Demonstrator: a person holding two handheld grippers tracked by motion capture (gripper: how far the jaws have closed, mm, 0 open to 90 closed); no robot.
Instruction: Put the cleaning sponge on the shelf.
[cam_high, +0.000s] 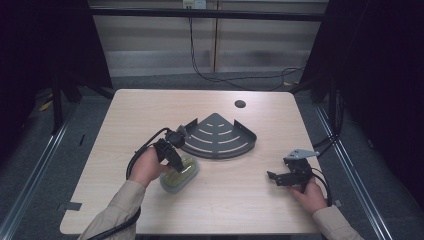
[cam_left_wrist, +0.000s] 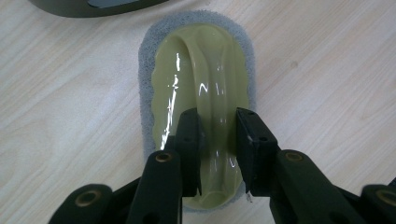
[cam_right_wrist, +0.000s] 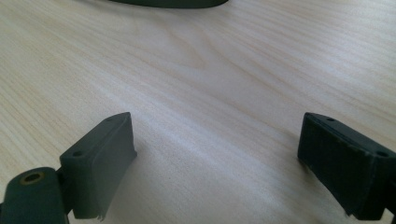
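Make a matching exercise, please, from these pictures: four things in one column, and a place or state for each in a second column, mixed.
Things:
1. sponge
2. corner rack
3. right gripper
4. round hole

Places or states:
a. open wide over bare wood
b. in the table top, beyond the rack
c. handle clamped by the left gripper
d. flat on the table, past the sponge

Pairs: 1-c, 2-d, 3-a, 4-b

We see a pale wooden desk (cam_high: 150, 107) with a round hole (cam_high: 240, 104) near its far edge, grey floor around it, and black cables (cam_high: 210, 75) trailing behind.
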